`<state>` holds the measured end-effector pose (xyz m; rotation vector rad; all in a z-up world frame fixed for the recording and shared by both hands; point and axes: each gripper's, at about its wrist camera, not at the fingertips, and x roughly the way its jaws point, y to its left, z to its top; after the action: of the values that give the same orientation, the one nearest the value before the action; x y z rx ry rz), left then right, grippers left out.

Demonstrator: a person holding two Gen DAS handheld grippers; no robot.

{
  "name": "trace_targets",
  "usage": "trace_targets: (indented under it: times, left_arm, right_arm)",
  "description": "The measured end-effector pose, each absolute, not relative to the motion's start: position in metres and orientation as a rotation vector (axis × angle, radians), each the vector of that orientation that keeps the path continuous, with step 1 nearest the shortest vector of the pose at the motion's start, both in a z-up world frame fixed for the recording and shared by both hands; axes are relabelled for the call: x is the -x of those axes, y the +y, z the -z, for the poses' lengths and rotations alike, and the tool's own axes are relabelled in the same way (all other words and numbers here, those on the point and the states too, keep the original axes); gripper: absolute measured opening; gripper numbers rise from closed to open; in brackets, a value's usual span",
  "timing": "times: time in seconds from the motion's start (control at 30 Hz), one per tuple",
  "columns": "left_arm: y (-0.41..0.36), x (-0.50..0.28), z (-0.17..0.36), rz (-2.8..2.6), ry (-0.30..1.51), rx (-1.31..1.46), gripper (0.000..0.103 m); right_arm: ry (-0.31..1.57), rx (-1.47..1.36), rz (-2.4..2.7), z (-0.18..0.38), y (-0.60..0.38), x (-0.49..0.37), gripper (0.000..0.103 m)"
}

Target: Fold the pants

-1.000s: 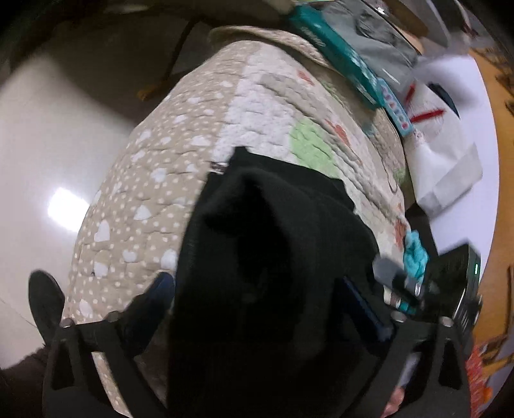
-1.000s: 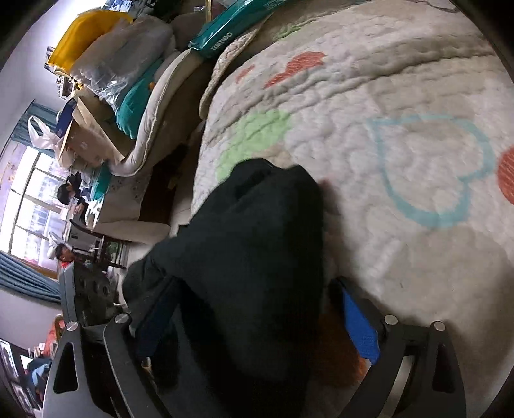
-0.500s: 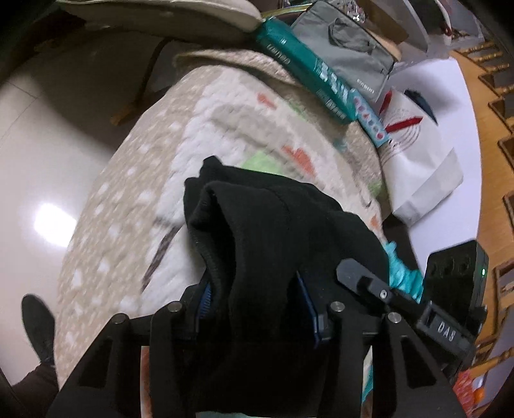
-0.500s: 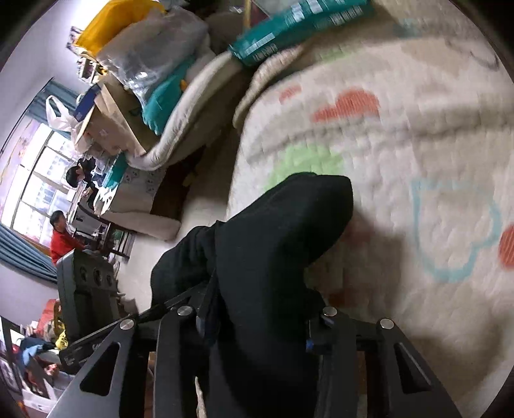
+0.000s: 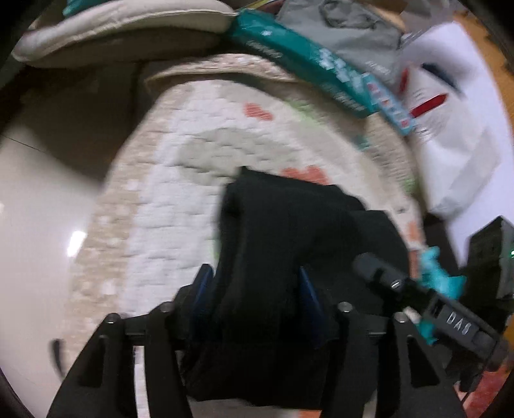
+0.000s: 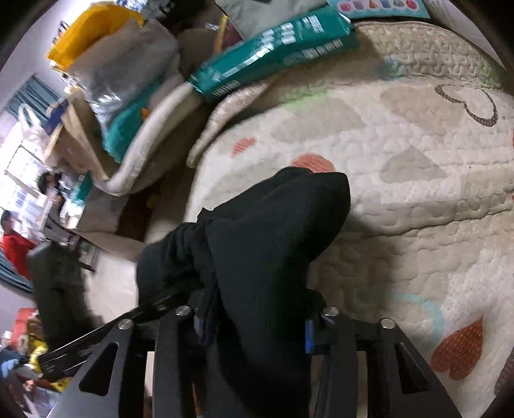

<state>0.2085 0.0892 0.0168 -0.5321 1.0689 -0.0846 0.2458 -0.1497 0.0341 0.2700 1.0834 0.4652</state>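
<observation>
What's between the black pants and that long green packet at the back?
Only bare quilt lies between the black pants and the green packet, clearest in the right wrist view.

The pants (image 5: 289,231) sat bunched between the two fingers of the left gripper (image 5: 253,289), above the quilt (image 5: 167,199), which spread out ahead and to the left of them. Beyond the quilt's far edge lay a long packet (image 5: 302,64), a cushion (image 5: 122,29) to its left and a bag (image 5: 449,128) to its right. The other gripper's finger (image 5: 417,299) reached in from the right — just beside the cloth.

In the right wrist view the pants (image 6: 266,244) were clamped in the right gripper (image 6: 257,318), the quilt (image 6: 417,180) stretching ahead and rightward, the packet (image 6: 276,51) at its far edge — a piled heap (image 6: 122,93) to the left.
</observation>
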Motion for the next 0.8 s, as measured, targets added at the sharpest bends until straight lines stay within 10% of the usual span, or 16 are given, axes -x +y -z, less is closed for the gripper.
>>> trace_targets:
  times: [0.07, 0.33, 0.8]
  left_arm:
    - [0.103, -0.208, -0.011, 0.04, 1.094, 0.566, 0.079]
    - [0.131, -0.201, 0.012, 0.054, 1.137, 0.837, 0.081]
    - [0.119, -0.067, -0.107, -0.269, 0.626, 0.27, 0.082]
  right_arm:
    - [1.074, -0.257, -0.394, -0.026, -0.156, -0.247, 0.063]
    - [1.049, -0.28, -0.348, -0.031, -0.175, -0.228, 0.073]
    - [0.851, -0.047, -0.256, -0.067, -0.203, -0.073, 0.078]
